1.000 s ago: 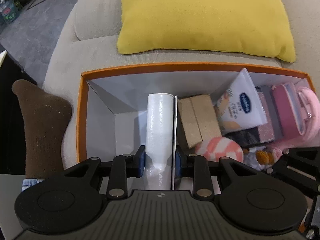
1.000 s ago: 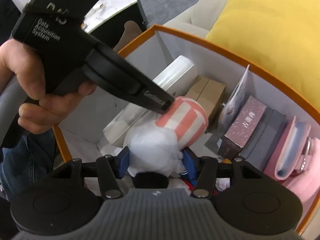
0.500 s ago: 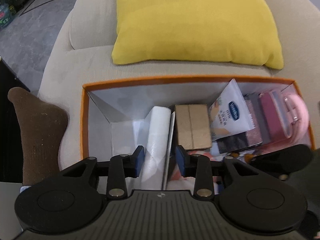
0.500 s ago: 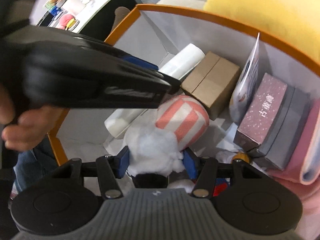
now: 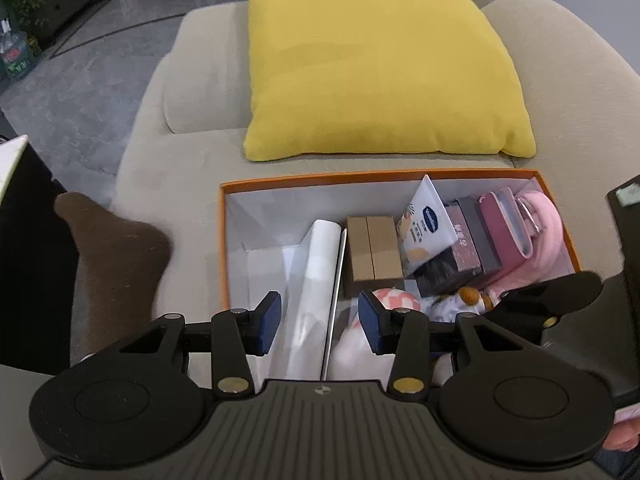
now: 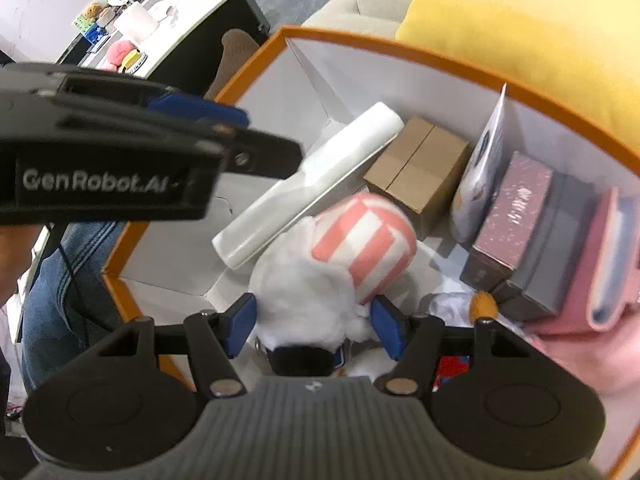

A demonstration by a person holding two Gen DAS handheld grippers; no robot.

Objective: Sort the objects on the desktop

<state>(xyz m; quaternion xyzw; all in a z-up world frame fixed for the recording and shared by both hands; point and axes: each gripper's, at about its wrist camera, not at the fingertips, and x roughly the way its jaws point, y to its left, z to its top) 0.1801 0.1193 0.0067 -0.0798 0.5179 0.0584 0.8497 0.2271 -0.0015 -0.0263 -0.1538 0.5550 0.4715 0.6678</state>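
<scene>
An orange-rimmed box sits on a beige sofa. Inside lie a white flat box, a brown carton, a white pouch, dark boxes and a pink case. My left gripper is open and empty, raised above the white box. My right gripper sits low in the box, its pads around a white plush toy with a pink-striped hat, with gaps at both pads.
A yellow cushion leans on the sofa back behind the box. A brown sock lies left of the box. A white table with small toys stands beyond. The left gripper's body hangs over the box's left side.
My left gripper let go of the white box, opened and pulled up and back. My right gripper lowered the plush toy into the box and widened its jaws.
</scene>
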